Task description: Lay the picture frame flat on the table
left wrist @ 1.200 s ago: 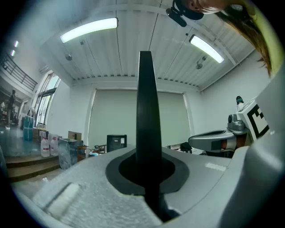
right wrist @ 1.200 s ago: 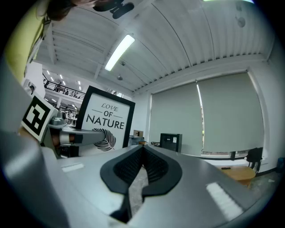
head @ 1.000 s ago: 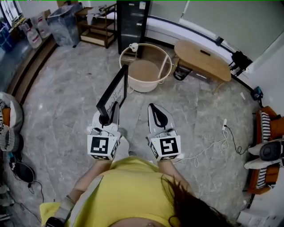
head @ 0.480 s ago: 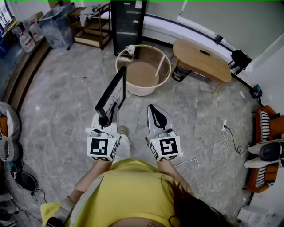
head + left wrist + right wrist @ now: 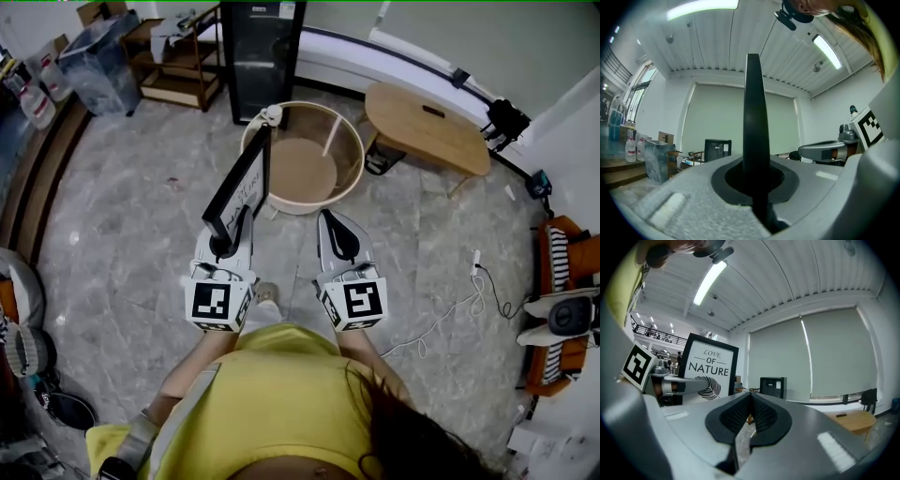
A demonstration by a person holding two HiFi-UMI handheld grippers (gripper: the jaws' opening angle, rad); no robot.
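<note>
A black picture frame (image 5: 242, 184) with a white print stands upright in the air, held by its lower edge in my left gripper (image 5: 225, 246), which is shut on it. In the left gripper view the frame (image 5: 753, 117) shows edge-on as a dark vertical bar rising from between the jaws. My right gripper (image 5: 339, 246) is shut and empty, level with the left one and to its right. The right gripper view shows the frame's (image 5: 710, 370) front with the words "LOVE OF NATURE" and a feather, off to the left. Both grippers hover over the marble floor in front of a person in yellow.
A round side table (image 5: 347, 141) with a wire rim stands just beyond the frame. Behind it are a black cabinet (image 5: 262, 52), an oval wooden table (image 5: 427, 127) and a wooden shelf (image 5: 173, 56). A white cable (image 5: 450, 314) lies on the floor at right.
Both grippers and the frame have moved forward, closer to the round side table. The grip on the frame is unchanged and the right gripper stays shut.
</note>
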